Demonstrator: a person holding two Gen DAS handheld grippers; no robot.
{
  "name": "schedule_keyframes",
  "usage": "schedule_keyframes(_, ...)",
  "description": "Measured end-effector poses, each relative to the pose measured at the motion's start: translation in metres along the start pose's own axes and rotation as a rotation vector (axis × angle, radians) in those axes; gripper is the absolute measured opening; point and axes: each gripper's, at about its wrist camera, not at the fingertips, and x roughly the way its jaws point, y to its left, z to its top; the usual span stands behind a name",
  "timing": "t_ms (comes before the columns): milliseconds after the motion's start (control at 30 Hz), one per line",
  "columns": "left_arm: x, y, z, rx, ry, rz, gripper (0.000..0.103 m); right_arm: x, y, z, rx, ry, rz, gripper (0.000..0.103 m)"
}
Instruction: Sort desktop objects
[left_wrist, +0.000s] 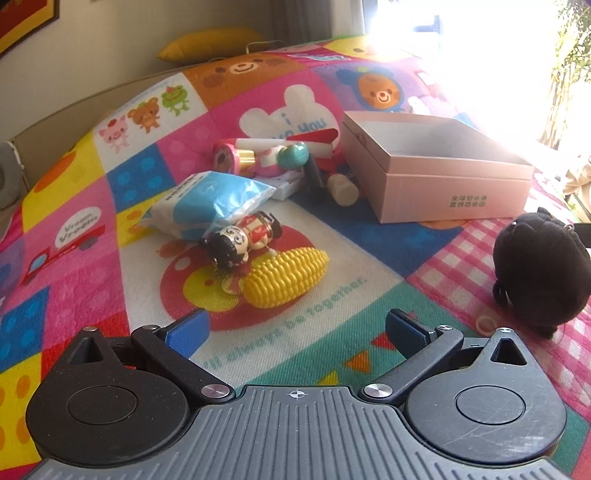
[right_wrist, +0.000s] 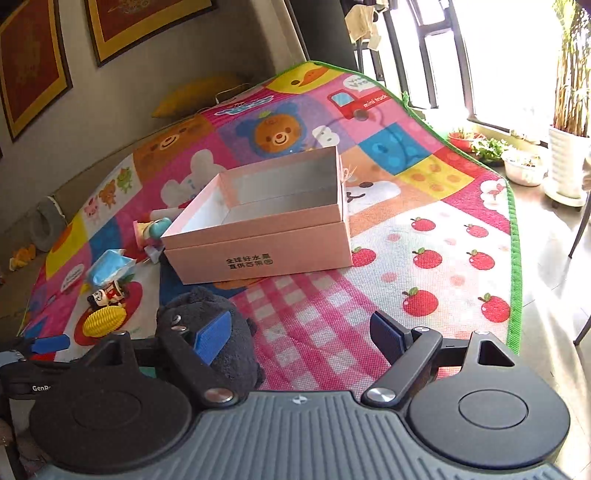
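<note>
An open pink box (right_wrist: 258, 240) sits on the patterned mat (right_wrist: 424, 258), its cavity bare as far as the right wrist view shows, so it reads as the bin the loose things are meant to go into. Those things lie heaped just left of it: a corn cob (left_wrist: 286, 280) touching a small doll (left_wrist: 240, 236), a blue-and-white packet (left_wrist: 207, 206) leaning over the doll, and a jumble of small toys (left_wrist: 273, 157) pressed close to the box wall, too tangled to tell apart. A black plush (right_wrist: 218, 332) stands alone on the pink check, near the box front. The right tool (right_wrist: 297, 338) is released, jaws wide; its left pad (right_wrist: 210, 339) lies across the plush in the picture, but whether it touches I cannot tell, and nothing is gripped. The left tool (left_wrist: 295, 330) is also spread wide and empty, aimed down at the corn, probably its next pick since the cob lies nearest and unobstructed.
</note>
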Motion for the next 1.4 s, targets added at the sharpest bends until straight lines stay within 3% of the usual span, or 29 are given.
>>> schedule_keyframes(133,0.011,0.001,0.011,0.003,-0.034,0.036,0.103,0.001,-0.004,0.001,0.024,-0.023,-0.016,0.083)
schedule_keyframes(400,0.040,0.000,0.027,-0.078,0.029,0.063,0.103,-0.017,-0.004,-0.003,-0.001,-0.096,-0.040,0.089)
schedule_keyframes(467,0.043,0.000,0.028,-0.084,0.025,0.076,0.090,-0.021,-0.003,-0.005,-0.014,-0.105,-0.044,0.090)
schedule_keyframes(500,0.045,0.000,0.028,-0.082,0.032,0.082,0.071,-0.023,-0.002,-0.005,-0.021,-0.111,-0.046,0.090)
schedule_keyframes(567,0.046,0.005,0.027,-0.093,0.027,0.062,0.065,-0.027,-0.001,-0.006,-0.033,-0.121,-0.046,0.091)
schedule_keyframes(633,0.043,0.006,0.026,-0.083,0.019,0.065,0.049,-0.031,0.001,-0.006,-0.045,-0.136,-0.044,0.093)
schedule_keyframes(733,0.035,0.005,0.022,-0.049,0.020,0.024,0.039,-0.037,0.006,-0.004,-0.061,-0.153,-0.026,0.094)
schedule_keyframes(900,0.008,-0.012,0.005,0.059,0.036,-0.150,0.040,-0.046,0.019,-0.001,-0.106,-0.181,0.025,0.096)
schedule_keyframes(1033,-0.010,-0.024,-0.009,0.101,0.040,-0.230,0.049,-0.051,0.026,0.000,-0.122,-0.191,0.040,0.097)
schedule_keyframes(1267,-0.002,-0.023,0.005,0.074,-0.019,-0.239,0.073,-0.063,0.038,-0.007,-0.176,-0.198,0.041,0.097)
schedule_keyframes(1333,0.006,-0.021,0.010,0.083,-0.037,-0.236,0.089,-0.067,0.039,-0.011,-0.193,-0.206,0.037,0.098)
schedule_keyframes(1400,0.015,-0.020,0.014,0.118,-0.057,-0.186,0.090,-0.071,0.040,-0.013,-0.206,-0.213,0.032,0.099)
